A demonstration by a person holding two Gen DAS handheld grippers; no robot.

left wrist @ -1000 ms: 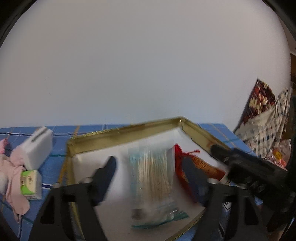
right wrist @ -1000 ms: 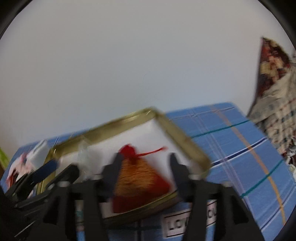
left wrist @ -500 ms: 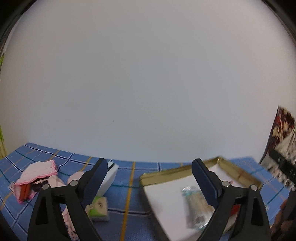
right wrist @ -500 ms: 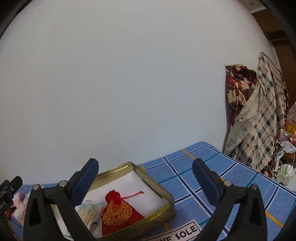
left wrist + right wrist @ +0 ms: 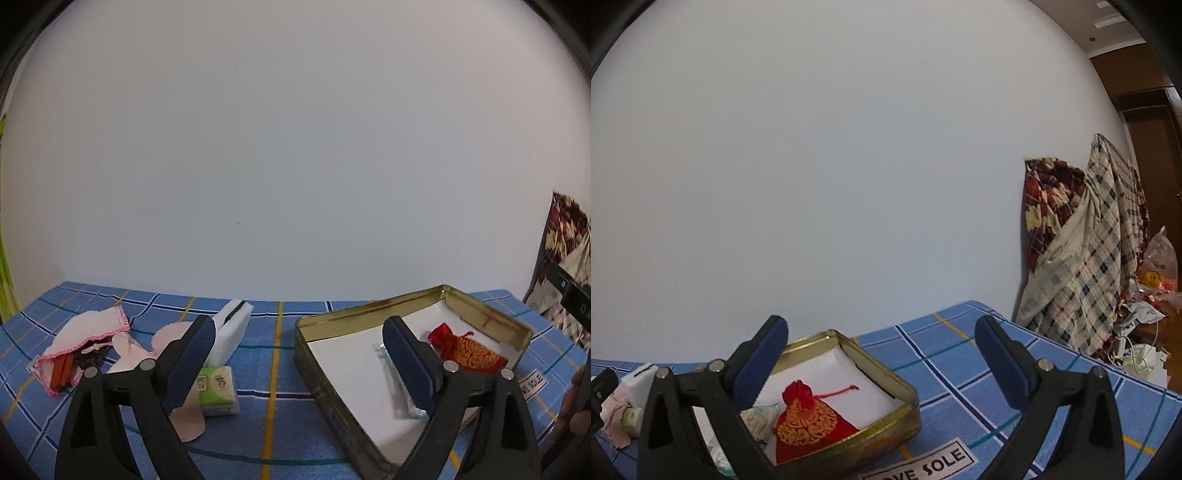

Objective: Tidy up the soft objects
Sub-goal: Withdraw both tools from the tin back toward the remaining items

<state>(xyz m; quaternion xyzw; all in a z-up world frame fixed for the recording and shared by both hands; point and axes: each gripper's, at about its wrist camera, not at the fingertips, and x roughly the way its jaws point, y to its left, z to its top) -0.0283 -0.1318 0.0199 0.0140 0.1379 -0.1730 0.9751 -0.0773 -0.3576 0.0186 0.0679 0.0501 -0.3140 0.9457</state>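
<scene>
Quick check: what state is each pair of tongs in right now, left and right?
Left tongs: open, holding nothing, above the blue checked cloth.
Right tongs: open, holding nothing, above the gold rectangular tin.

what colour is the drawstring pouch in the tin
Red with a gold embroidered pattern; the drawstring pouch shows best in the right wrist view, lying inside the tin.
</scene>
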